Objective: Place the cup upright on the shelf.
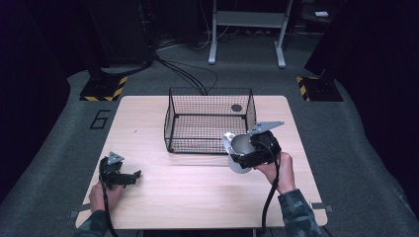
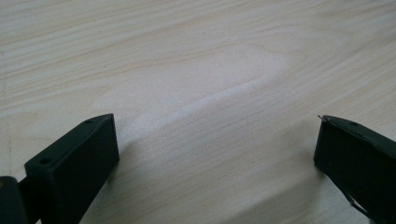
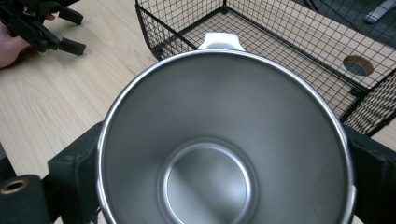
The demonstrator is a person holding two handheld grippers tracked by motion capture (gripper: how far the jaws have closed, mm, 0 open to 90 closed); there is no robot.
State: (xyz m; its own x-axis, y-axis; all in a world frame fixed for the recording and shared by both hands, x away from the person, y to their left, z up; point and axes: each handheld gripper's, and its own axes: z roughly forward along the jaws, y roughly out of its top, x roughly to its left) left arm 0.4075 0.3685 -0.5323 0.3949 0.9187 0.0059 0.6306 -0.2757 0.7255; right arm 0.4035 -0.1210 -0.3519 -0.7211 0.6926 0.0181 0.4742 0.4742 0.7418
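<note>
A person sits at a pale wooden table (image 1: 197, 197) with a gripper in each hand. The right gripper (image 1: 249, 150) holds a steel cup (image 1: 237, 150) lifted off the table, just in front of the near right corner of a black wire basket (image 1: 210, 121). The cup is tipped on its side, its mouth turned toward the basket and up. In the right gripper view the cup (image 3: 224, 140) sits between the two black jaws, which press on its outer wall at either side; its bare inside and round bottom face the camera, and a small tab on its rim points toward the basket (image 3: 289, 42). The basket stands upright at the middle of the table's far half, with a dark round hole (image 1: 236, 107) in the tabletop seen through its mesh. The left gripper (image 1: 129, 177) lies low at the table's near left, well apart from cup and basket, the hand (image 1: 104, 195) behind it. In the left gripper view its jaws stand wide apart, with bare wood (image 2: 210, 93) between them. Beyond the table are grey carpet (image 1: 356, 173), cables (image 1: 188, 74) and a white stand (image 1: 247, 29).
</note>
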